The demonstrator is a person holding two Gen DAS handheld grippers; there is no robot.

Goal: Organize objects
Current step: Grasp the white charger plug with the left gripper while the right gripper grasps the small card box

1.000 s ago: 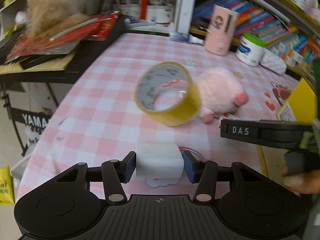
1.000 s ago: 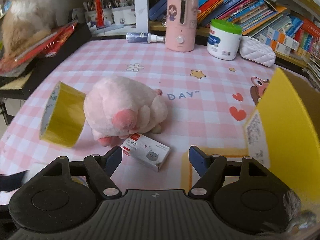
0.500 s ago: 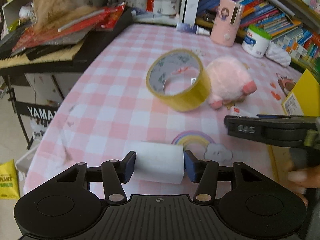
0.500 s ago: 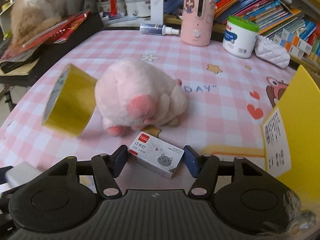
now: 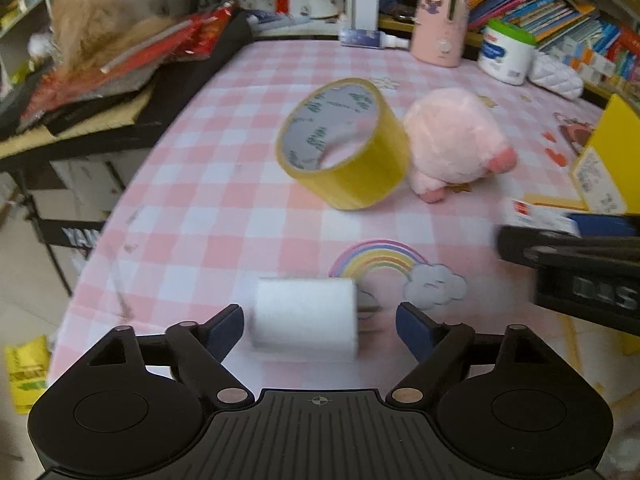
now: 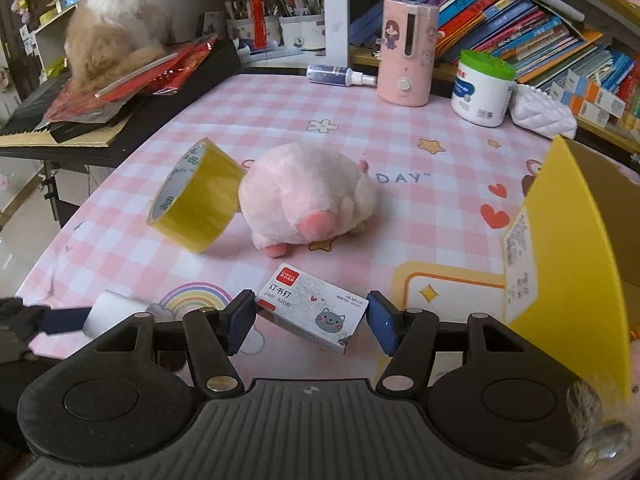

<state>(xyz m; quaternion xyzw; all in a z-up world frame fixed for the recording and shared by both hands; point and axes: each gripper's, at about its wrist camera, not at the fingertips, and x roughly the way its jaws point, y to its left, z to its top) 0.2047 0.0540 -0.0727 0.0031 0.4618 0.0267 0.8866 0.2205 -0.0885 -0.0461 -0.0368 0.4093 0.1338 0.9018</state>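
Note:
A white foam block [image 5: 304,318] lies on the pink checked tablecloth [image 5: 224,184] between the fingers of my left gripper [image 5: 320,328]. Its jaws are opening, with a gap on both sides of the block. My right gripper [image 6: 310,320] is shut on a small staple box [image 6: 310,312] with a cat drawing, held tilted just above the cloth. The same box [image 5: 536,216] shows at the right edge of the left wrist view. A yellow tape roll [image 6: 196,196] leans against a pink plush toy [image 6: 308,200] mid-table. The white block [image 6: 110,314] sits low on the left in the right wrist view.
A yellow cardboard box [image 6: 568,248] stands open at the right. Along the back are a pink humidifier [image 6: 406,52], a green-lidded jar [image 6: 482,88], a spray bottle [image 6: 340,74] and a white pouch [image 6: 544,114]. A cat [image 6: 112,20] sits on a keyboard left of the table's edge.
My left jaws have spread off the white block, which now lies free. My right jaws closed on the staple box and raised it off the cloth.

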